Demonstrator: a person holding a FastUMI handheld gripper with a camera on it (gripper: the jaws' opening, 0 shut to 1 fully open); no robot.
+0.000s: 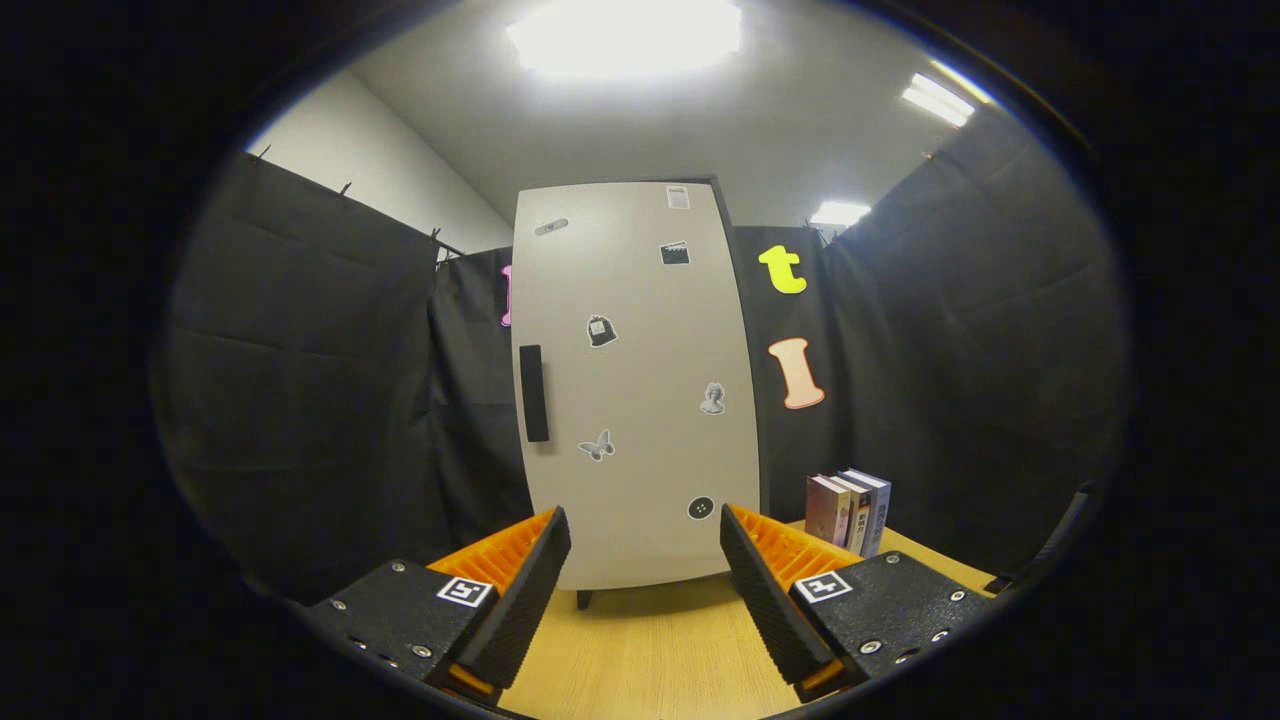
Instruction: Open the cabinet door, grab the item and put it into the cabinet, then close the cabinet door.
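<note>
Pale wood tabletop (650, 650) underfoot, bare between and just ahead of the gripper (645, 545). Fingers spread wide apart, gripping nothing, tips short of the cabinet door (640, 400) with a strip of open table between.

Straight ahead, beyond the fingers: tall cabinet (635, 385), off-white, door shut. Standing on the table on short dark feet, one foot (583, 599) showing under the lower left corner, a shadowed gap beneath the bottom edge. Dark vertical handle (534, 393) near the door's left edge, about mid-height. Small stickers scattered over the door face, among them a butterfly (597, 445) lower left of centre and a round dark one (701, 508) near the bottom right. Dark side edge visible along the cabinet's upper right.

Right of the cabinet, near but apart from it: a few books (850, 510) upright on the table, spines facing forward, pressed side by side, just beyond the right finger. Which of them is meant for the cabinet, impossible to say. Open tabletop around them toward the right edge, where the wood ends against the black cloth wall (980, 380).

Left of the cabinet: only black cloth close by, hanging down behind the left finger, table edge there hidden. Ceiling lights (625, 35) bright overhead.
</note>
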